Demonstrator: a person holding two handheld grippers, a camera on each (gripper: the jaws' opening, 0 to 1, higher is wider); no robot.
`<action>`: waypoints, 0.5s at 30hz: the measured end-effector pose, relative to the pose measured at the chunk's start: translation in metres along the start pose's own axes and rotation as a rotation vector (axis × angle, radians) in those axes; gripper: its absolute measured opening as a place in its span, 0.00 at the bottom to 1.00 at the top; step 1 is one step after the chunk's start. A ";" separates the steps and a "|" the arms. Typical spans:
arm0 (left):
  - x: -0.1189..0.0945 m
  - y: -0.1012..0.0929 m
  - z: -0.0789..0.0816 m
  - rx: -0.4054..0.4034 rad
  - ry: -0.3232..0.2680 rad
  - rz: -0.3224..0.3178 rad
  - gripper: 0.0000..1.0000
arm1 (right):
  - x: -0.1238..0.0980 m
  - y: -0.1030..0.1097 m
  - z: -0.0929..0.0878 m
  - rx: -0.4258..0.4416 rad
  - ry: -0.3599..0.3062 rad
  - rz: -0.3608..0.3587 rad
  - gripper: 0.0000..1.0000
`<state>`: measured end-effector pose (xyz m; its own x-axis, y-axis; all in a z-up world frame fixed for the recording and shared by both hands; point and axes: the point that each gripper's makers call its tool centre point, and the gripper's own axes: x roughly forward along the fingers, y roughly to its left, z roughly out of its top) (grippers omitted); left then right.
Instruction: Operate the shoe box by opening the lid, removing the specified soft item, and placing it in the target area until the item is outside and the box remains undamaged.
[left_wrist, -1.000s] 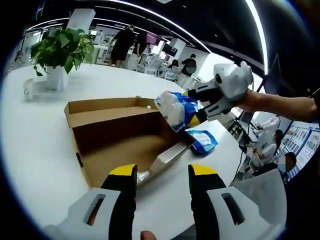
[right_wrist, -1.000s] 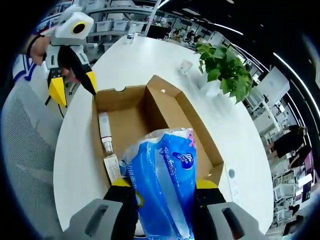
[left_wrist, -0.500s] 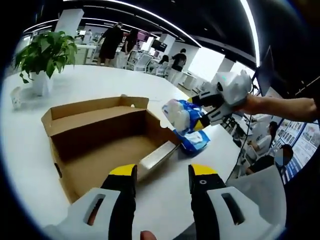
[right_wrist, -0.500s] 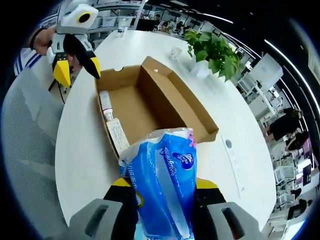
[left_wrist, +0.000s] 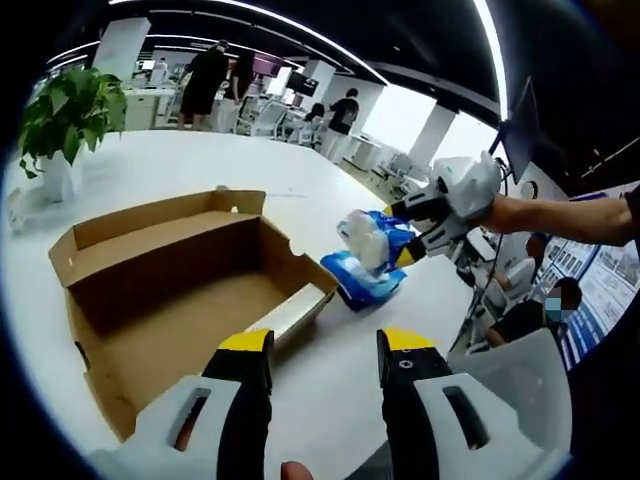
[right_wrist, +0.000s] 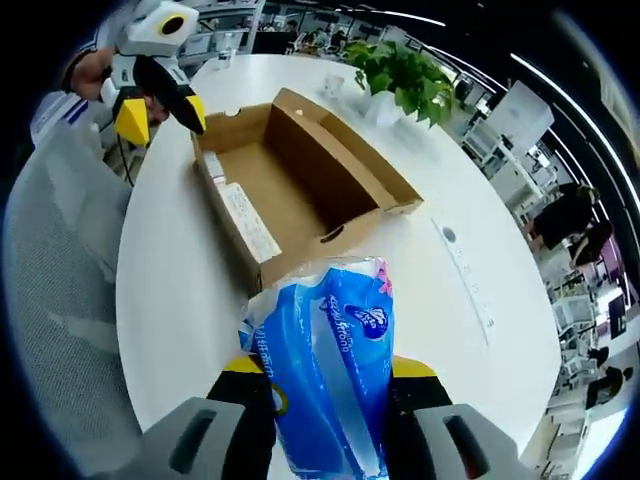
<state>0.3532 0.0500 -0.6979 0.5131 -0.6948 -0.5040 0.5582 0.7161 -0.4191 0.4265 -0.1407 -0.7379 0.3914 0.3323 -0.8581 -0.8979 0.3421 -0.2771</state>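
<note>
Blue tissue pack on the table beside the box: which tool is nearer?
Right. The right tool, shut on another tissue pack, hangs just above the blue tissue pack. The left tool, open, is back at the shoe box's near side.

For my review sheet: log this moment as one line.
right gripper: shut on tissue pack, outside shoe box | left gripper: open, empty | second pack on table

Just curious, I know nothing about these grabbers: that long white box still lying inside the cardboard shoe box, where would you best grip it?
Probably across the narrow middle of the long white box, coming from above: it lies flat against the shoe box wall, so only its top is open.
</note>
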 end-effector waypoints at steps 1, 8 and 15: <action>0.002 -0.003 0.000 0.004 0.003 -0.002 0.42 | -0.001 0.000 -0.003 0.006 0.001 -0.001 0.38; 0.010 -0.012 0.002 0.020 0.016 -0.015 0.42 | -0.009 -0.001 -0.033 0.037 0.022 -0.008 0.38; 0.021 -0.019 0.001 0.030 0.033 -0.027 0.42 | -0.014 0.000 -0.064 0.077 0.047 -0.010 0.38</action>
<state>0.3541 0.0219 -0.6998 0.4765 -0.7107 -0.5176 0.5910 0.6948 -0.4099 0.4082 -0.2018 -0.7539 0.3892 0.2875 -0.8751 -0.8749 0.4126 -0.2536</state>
